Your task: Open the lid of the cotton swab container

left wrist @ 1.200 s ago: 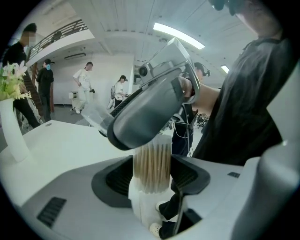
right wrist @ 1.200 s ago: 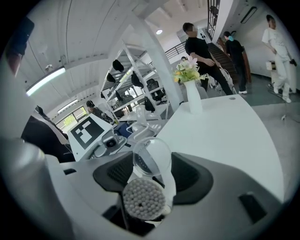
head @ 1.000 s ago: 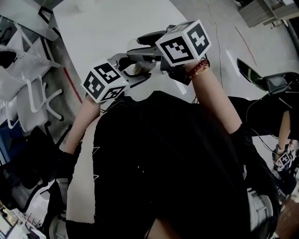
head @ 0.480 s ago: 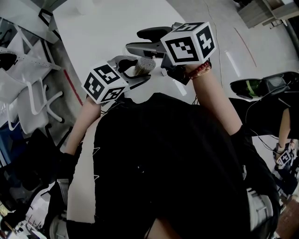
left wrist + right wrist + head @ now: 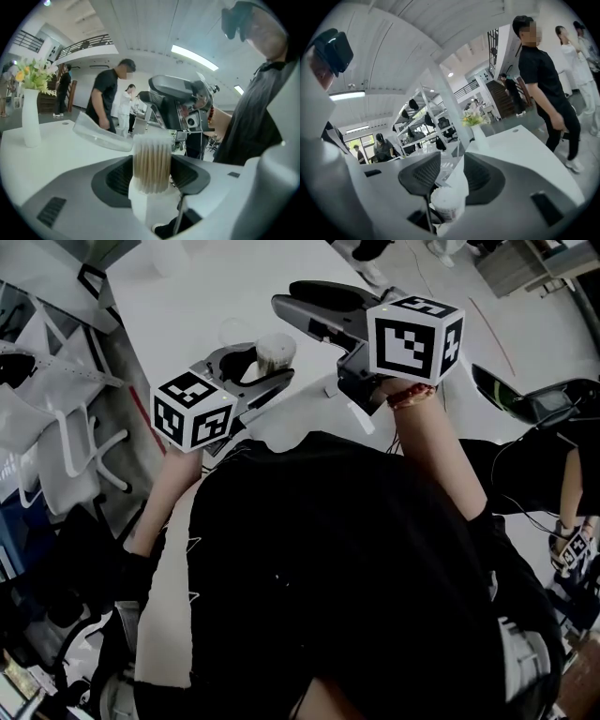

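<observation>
1. Watching the head view, I am seeing the left tongs (image 5: 253, 371) pinching the cotton swab container (image 5: 275, 351) by its white body. It is sitting upright, with the swab heads poking out of its open top.
2. The container is hanging over the white table (image 5: 206, 287), near the person's chest and just left of the right tongs (image 5: 292, 307).
3. Its clear lid (image 5: 101, 135) is already swung open and is leaning out to the left from the rim. In the left gripper view it is not touching either pair of tongs.
4. The right tongs are hovering just beyond the container and pointing left. Their jaws have just been closing partway but are standing apart, pinching nothing, with the container and lid showing low in the gap.
5. I am also seeing a white vase (image 5: 31, 126) of flowers standing at the table's far left.
</observation>
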Demonstrator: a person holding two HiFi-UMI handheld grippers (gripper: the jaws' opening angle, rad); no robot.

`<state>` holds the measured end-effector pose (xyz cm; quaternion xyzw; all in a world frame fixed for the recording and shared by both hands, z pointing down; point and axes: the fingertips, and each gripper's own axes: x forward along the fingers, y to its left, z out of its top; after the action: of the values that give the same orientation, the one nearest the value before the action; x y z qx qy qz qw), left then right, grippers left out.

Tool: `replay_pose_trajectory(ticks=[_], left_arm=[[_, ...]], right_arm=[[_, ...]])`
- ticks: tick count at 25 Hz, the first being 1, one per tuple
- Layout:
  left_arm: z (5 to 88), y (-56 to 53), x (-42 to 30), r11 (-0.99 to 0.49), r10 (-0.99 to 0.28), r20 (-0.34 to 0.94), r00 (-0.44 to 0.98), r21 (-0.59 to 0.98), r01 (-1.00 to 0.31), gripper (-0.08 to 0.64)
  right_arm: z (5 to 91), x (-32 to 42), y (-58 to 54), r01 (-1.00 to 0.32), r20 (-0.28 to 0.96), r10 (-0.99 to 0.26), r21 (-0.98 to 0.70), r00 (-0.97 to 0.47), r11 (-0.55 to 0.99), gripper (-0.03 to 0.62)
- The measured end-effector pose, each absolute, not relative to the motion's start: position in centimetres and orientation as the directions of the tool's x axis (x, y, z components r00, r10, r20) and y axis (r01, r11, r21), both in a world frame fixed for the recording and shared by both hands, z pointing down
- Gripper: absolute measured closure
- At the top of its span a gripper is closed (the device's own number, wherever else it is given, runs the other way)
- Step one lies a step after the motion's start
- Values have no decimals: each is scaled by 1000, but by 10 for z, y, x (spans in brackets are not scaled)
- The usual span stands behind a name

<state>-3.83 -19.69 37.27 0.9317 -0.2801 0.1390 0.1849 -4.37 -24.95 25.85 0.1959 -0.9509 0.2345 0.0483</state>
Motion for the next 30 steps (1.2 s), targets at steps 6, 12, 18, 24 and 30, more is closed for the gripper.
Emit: replay_pose_trajectory(ticks=[6,12,18,24,30], left_arm=[[355,-208,-48,-750,-529,306,791,266,-605,301],[345,-216,-47,-734,-558,266,786,284,-617,299],[341,-229,-57,-697,-604,249,757,297,-653,299],[341,-242,-66,-640,-662,245,708,307,-704,299],[340,-251,-76,-598,-706,243,665,298,-744,299]], right_arm=[[249,-22,-264,-432,70,-469,-523,-881,735,529],[239,1,-274,-450,-33,-559,-556,-828,699,588],[241,18,-283,-513,-45,-644,-563,-764,648,588],[252,34,-291,-584,-20,-696,-528,-717,617,588],[274,45,-296,-644,50,-732,-518,-679,562,589]])
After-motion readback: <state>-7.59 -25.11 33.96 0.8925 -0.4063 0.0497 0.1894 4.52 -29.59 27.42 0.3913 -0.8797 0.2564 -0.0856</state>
